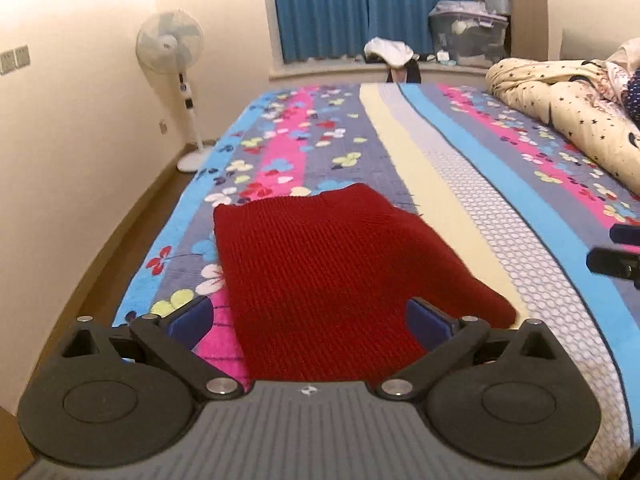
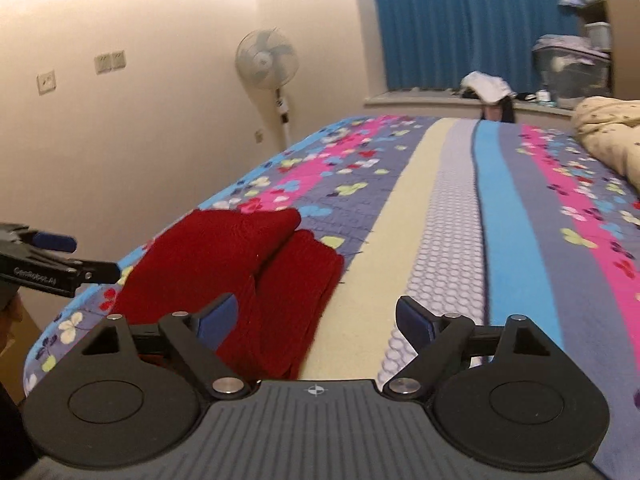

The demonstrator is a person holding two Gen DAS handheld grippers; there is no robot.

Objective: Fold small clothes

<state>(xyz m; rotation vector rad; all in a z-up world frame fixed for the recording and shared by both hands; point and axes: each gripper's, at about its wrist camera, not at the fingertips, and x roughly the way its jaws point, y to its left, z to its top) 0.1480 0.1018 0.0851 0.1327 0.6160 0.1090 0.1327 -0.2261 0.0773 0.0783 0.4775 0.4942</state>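
Note:
A dark red knitted garment (image 1: 332, 272) lies folded on the striped, flower-patterned bed cover (image 1: 460, 184). My left gripper (image 1: 310, 320) hovers over its near edge, jaws wide open, blue pads clear of the knit. In the right wrist view the same red garment (image 2: 240, 264) shows its folded layers, left of centre. My right gripper (image 2: 316, 322) stands open above the cream stripe, its left pad beside the garment's near right edge, nothing pressed between the pads. The left gripper (image 2: 80, 258) also shows at that view's left edge, and the right gripper (image 1: 612, 254) at the left wrist view's right edge.
A cream star-print quilt (image 1: 568, 112) is heaped at the bed's right side. A white standing fan (image 1: 176, 80) is by the left wall. Blue curtains (image 1: 360, 8) and a sill with clothes and storage boxes (image 1: 468, 32) lie beyond the bed. Wooden floor runs along the left.

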